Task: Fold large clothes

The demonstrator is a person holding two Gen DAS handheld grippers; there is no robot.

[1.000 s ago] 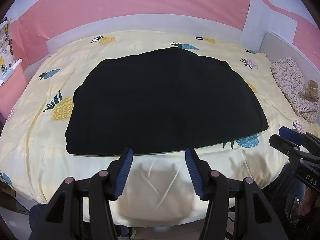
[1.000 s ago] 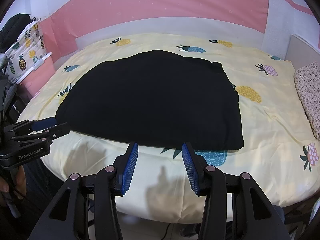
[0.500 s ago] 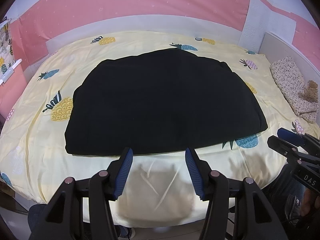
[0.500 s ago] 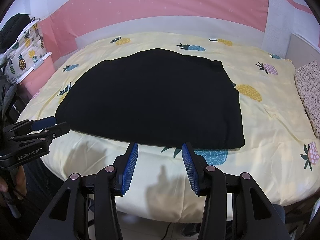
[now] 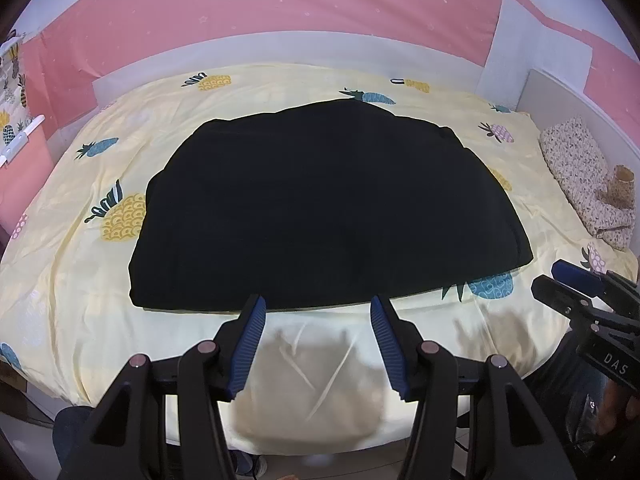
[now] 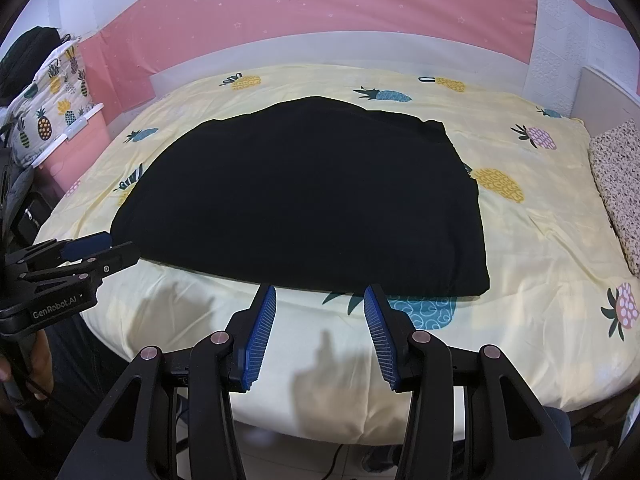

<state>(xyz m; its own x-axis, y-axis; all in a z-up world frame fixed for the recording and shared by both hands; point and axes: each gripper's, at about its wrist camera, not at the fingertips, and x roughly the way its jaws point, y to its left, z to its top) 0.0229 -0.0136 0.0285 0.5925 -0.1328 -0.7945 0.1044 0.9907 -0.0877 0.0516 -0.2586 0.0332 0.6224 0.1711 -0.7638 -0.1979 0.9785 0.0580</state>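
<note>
A large black garment [image 5: 328, 208] lies flat, folded into a broad block, on a yellow pineapple-print bed sheet [image 5: 72, 272]; it also shows in the right wrist view [image 6: 304, 200]. My left gripper [image 5: 318, 306] is open and empty, held just short of the garment's near edge. My right gripper [image 6: 320, 294] is open and empty, also just short of the near edge, toward the garment's right part. Each gripper shows in the other's view: the right one [image 5: 576, 280] and the left one [image 6: 96, 250].
A speckled pillow [image 5: 580, 176] with a small tan toy [image 5: 620, 184] lies at the bed's right end. A pink wall [image 5: 280, 4] runs behind the bed. A pink cabinet [image 6: 76, 144] with pineapple-print fabric stands at the left. The bed's near edge drops off below the grippers.
Both grippers have hardly moved; the view has shifted slightly, and the garment lies as before.
</note>
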